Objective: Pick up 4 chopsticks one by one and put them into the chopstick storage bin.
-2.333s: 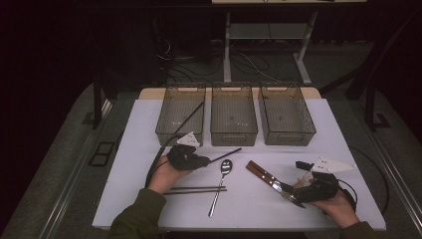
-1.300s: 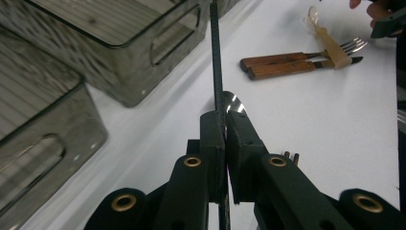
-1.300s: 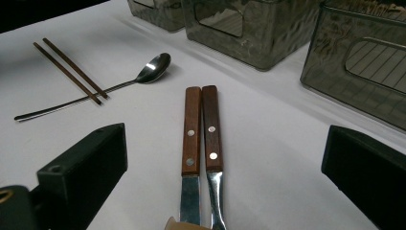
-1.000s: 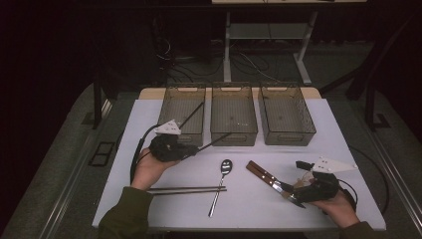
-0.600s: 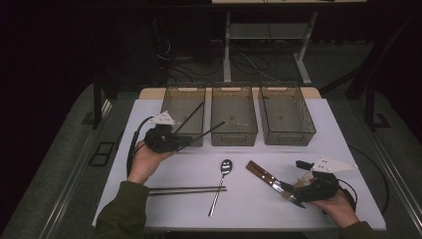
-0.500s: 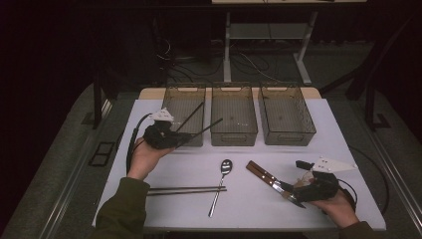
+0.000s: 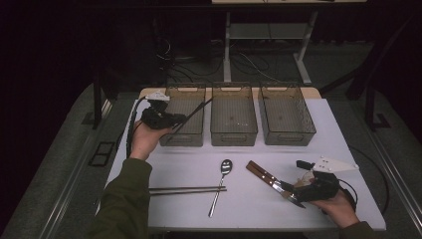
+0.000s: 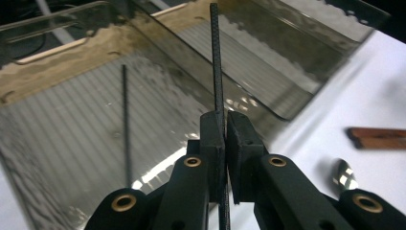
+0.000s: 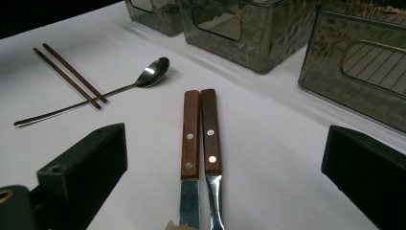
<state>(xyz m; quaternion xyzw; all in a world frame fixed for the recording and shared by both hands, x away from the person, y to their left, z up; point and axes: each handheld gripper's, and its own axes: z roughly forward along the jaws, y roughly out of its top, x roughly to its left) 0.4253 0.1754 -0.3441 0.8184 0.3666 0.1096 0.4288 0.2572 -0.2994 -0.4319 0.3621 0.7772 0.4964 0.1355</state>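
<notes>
Textured black chopstick point(image 8: 215, 57), thin and straight, sits pinched in the closed left tongs point(image 8: 225, 125) over the smoky ribbed-plastic left bin point(image 7: 185, 118), which holds one more dark stick point(image 8: 126, 124). Right tongs point(image 9: 225, 187) gape wide, gripping nothing, around two wood-handled steel knives point(image 9: 201, 139) on the white bench point(image 7: 249, 199)

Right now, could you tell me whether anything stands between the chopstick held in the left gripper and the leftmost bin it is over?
Nothing visible does. The left gripper is shut on the chopstick, which slants over the open top of the leftmost bin. Another chopstick already lies on the bin's floor, off to one side, with bare floor beside it.
</notes>
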